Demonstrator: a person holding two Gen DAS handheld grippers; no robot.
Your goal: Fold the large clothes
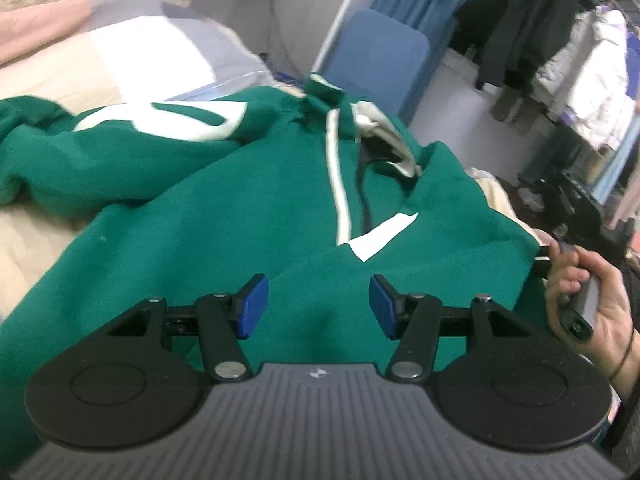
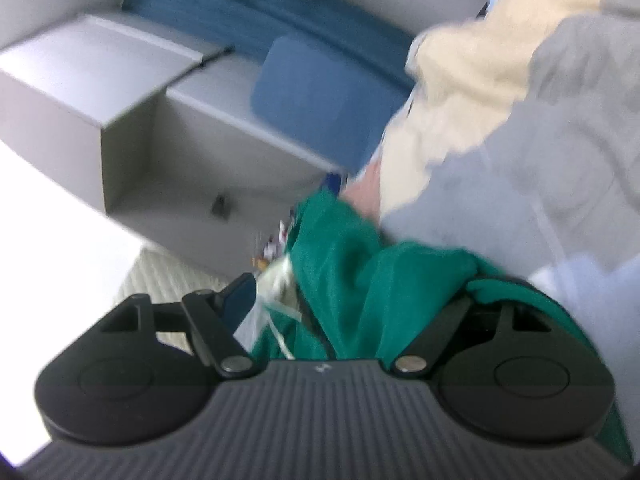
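Green hoodie (image 1: 224, 216) with white stripe and lettering is lying rumpled across the bed (image 1: 52, 76); left gripper (image 1: 318, 306) is hovering over it, jaws apart, empty; right gripper (image 2: 352, 300) is standing wide, green cloth bunched between, grip unclear

Our left tool (image 1: 318, 306) has a grey ribbed housing with a small pale logo at its far edge, two round black discs at left and right, and black link arms pinned with silver screws. Its fingers (image 1: 252, 306) end in flat blue pads. Our right tool (image 2: 352, 300) is built the same; the picture is blurred. Our right hand (image 1: 588, 296) wears a thin dark band at the wrist.
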